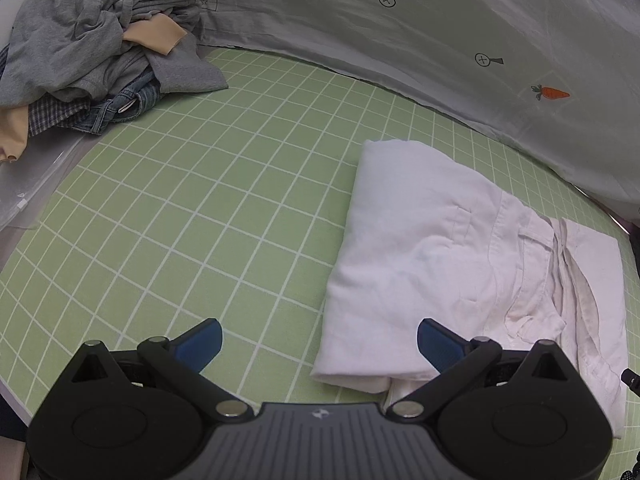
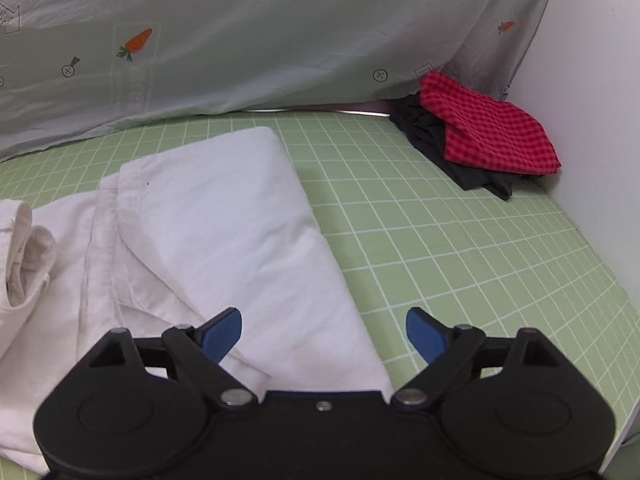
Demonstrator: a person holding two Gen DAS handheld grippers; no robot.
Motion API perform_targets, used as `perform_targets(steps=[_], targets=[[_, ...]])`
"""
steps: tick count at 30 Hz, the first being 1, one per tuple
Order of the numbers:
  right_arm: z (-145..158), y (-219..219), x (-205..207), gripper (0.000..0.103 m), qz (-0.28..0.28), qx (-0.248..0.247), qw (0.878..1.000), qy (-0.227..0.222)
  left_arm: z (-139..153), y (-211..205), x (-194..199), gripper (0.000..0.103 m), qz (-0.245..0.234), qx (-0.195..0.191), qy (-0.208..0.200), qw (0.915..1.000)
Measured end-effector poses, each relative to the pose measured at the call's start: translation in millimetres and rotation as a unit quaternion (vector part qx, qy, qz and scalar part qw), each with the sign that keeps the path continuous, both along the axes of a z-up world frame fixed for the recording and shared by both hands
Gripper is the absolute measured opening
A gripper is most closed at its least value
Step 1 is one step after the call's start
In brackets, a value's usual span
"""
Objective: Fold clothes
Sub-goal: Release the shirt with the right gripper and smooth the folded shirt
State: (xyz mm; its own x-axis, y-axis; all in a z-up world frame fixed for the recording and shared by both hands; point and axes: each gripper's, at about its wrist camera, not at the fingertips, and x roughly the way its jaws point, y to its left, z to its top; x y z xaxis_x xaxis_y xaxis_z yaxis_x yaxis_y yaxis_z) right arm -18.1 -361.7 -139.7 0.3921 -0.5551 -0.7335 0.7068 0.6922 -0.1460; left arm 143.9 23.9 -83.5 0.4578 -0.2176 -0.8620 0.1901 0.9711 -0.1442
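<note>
White trousers (image 1: 448, 264) folded over on the green grid mat (image 1: 208, 208), waistband and pocket uppermost, one rounded fold edge toward the draped carrot-print sheet (image 1: 440, 40). Looks close to done, though a looser flap sticks out on the waistband side and may want one more tuck. Left gripper (image 1: 319, 344) wide open, nothing between the blue pads (image 1: 202, 342), hanging just off the near corner of the bundle. Right gripper (image 2: 323, 334) also spread wide, empty, poised over the near edge of the same trousers, one pad above cloth, the other above bare mat. Off to one side, a folded red checked garment (image 2: 492, 132) stacked on something dark: finished pieces, by the look. Off to the other, a crumpled heap of grey tops, denim and plaid (image 1: 100, 44), plenty left to fold.
</note>
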Motion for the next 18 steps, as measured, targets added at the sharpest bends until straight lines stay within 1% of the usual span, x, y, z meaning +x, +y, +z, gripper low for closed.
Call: perform_targets(steps=[6, 8, 10, 13, 15, 18], targets=[[-16, -14, -11, 0.093, 0.0, 0.009, 1.0, 0.009, -2, 1, -25, 0.102, 0.013, 0.017, 0.01, 0.9997], [-18, -16, -15, 0.094, -0.005, 0.013, 1.0, 0.006, -1, 4, -31, 0.102, 0.018, 0.02, 0.01, 0.9996], [-19, -18, -24, 0.096, -0.024, 0.021, 0.999, -0.005, 1, 6, -34, 0.102, 0.021, 0.022, 0.007, 0.9995], [-25, -17, -34, 0.096, -0.031, 0.041, 0.999, -0.005, 2, 9, -35, 0.102, 0.023, 0.024, 0.007, 0.9994], [-27, -12, -34, 0.096, -0.026, 0.043, 0.999, 0.0, 1, 10, -35, 0.102, 0.02, 0.024, 0.009, 0.9995], [-23, 0, -29, 0.097, -0.011, 0.038, 0.999, -0.002, 2, 13, -35, 0.102, 0.01, 0.025, 0.007, 0.9996]])
